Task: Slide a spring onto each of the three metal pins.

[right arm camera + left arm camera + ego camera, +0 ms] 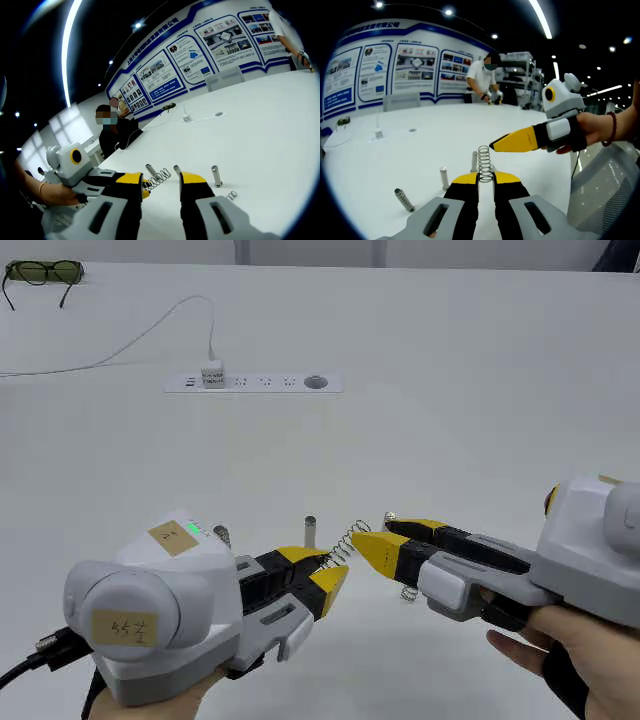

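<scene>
Sprung pin (pixel 222 535): we see it upright just behind the left gripper, a coil already on it.
Left gripper (pixel 332 568): jaws pinched on a spring (pixel 345 540), held clear of the table (pixel 450 420).
Bare pin (pixel 310 530): stands just beside the held spring.
Right gripper (pixel 374 532): jaws apart, tips near the spring's free end.
Loose spring (pixel 408 592): we find it lying on the table beneath the right gripper.
</scene>
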### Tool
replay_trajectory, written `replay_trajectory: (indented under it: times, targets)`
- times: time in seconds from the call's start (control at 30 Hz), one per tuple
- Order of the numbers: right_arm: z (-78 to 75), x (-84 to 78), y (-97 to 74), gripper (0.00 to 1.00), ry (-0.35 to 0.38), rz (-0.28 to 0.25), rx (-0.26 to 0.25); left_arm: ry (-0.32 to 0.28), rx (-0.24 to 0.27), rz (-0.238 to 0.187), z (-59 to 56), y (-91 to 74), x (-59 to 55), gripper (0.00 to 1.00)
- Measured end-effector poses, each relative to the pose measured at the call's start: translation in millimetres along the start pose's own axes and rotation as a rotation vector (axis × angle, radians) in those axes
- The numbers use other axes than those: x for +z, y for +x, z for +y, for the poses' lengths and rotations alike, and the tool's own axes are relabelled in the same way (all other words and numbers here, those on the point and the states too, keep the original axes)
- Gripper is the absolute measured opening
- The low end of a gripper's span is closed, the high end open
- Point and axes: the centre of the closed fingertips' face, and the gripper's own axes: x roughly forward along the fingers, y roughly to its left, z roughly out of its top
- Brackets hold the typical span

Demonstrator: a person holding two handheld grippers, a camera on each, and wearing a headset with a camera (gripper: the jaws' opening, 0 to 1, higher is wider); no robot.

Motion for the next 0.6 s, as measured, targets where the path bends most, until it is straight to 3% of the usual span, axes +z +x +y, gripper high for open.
replay_trajectory:
  times: [0.43, 0.6]
  targets:
    - [9.4, -2.3, 5.3, 0.23, 0.116, 0.002, 0.048, -0.047, -0.039, -0.067, -8.6, -7.2, 10.1, 0.1]
    - [13.9, 2.8, 6.4, 0.18, 0.174, -0.022, 0.079, -0.05, -0.049, -0.085, -10.7, -8.4, 13.0, 0.1]
